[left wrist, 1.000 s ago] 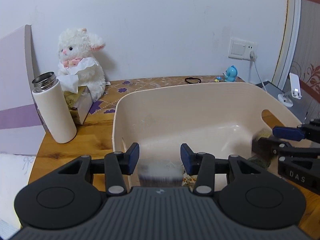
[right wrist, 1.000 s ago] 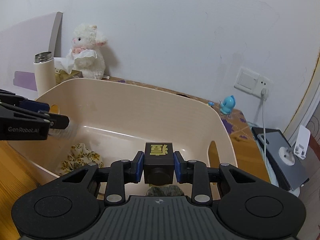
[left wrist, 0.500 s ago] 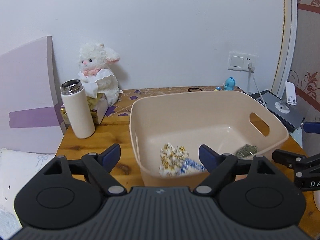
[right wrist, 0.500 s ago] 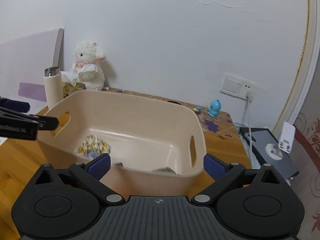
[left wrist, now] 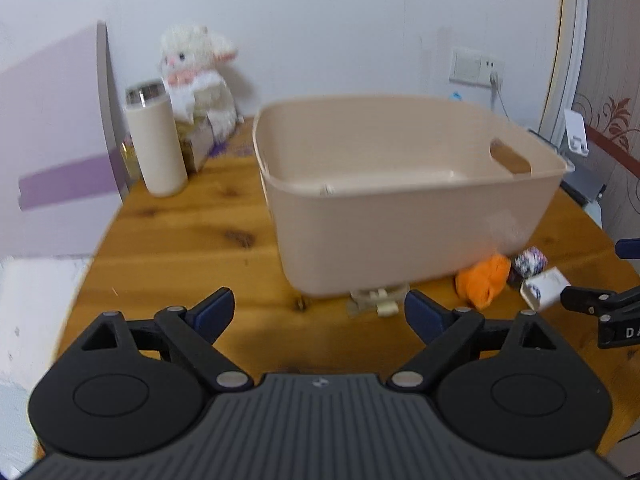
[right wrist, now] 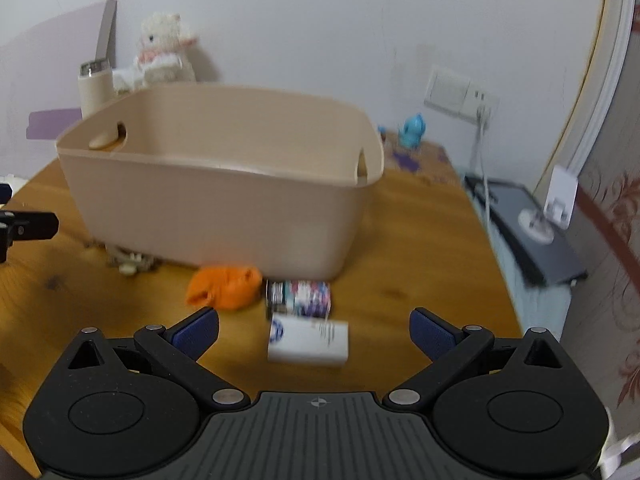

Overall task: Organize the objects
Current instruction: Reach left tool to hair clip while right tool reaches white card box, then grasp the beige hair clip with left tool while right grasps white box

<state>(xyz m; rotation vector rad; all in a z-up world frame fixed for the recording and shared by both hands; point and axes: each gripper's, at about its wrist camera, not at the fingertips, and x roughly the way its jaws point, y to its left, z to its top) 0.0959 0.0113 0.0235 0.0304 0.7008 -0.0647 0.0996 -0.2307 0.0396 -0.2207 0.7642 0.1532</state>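
Observation:
A beige plastic basket stands on the wooden table. In front of it lie an orange cloth, a patterned small box, a white box and a beige clip-like item. My left gripper is open and empty, low in front of the basket. My right gripper is open and empty, with the white box between its fingers' reach.
A white thermos and a white plush lamb on a tissue box stand at the back left. A purple-and-white panel lies left. A blue toy, wall socket and cable are back right. A dark tablet lies beyond the table's right edge.
Both grippers opened and released their items into the basket, then pulled back and dropped lower. The loose items in front of the basket have come into view.

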